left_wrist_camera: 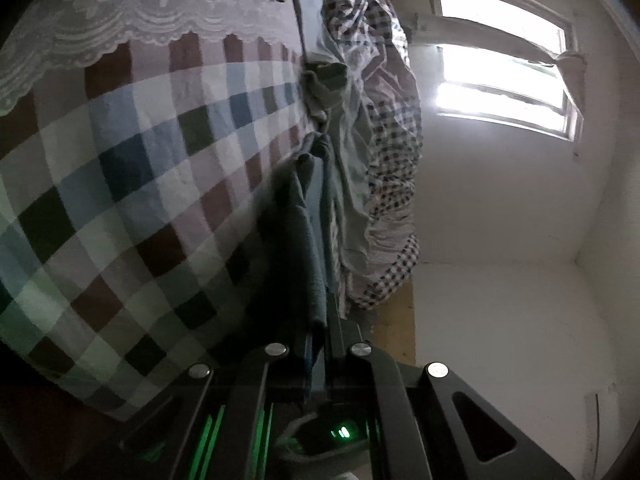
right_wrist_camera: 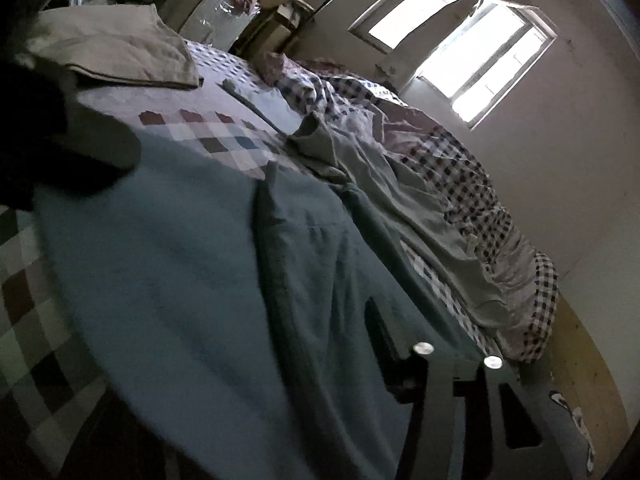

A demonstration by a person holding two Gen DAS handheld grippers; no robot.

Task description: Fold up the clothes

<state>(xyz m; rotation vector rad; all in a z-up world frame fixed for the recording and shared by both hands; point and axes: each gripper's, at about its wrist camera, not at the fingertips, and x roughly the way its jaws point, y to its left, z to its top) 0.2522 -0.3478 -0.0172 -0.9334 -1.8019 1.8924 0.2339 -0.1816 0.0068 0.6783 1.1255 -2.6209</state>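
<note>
So the left tongs (left_wrist_camera: 318,344) are clamped tight on an edge of the dusty-blue fleece garment (right_wrist_camera: 192,280), which lies across the checkered patchwork bedspread (left_wrist_camera: 132,152). Right tongs (right_wrist_camera: 436,364) sit half-open over it, apparently gripping nothing. I'd keep that edge taut and pinch the opposite corner before folding toward the crumpled gingham quilt (right_wrist_camera: 472,184).

Left tongs (left_wrist_camera: 318,336) clamped shut, rolled sideways, right tongs (right_wrist_camera: 432,344) parted

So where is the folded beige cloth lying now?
In the right wrist view, the folded beige cloth lies at the upper left on the checked bedspread, beyond the teal garment.
</note>
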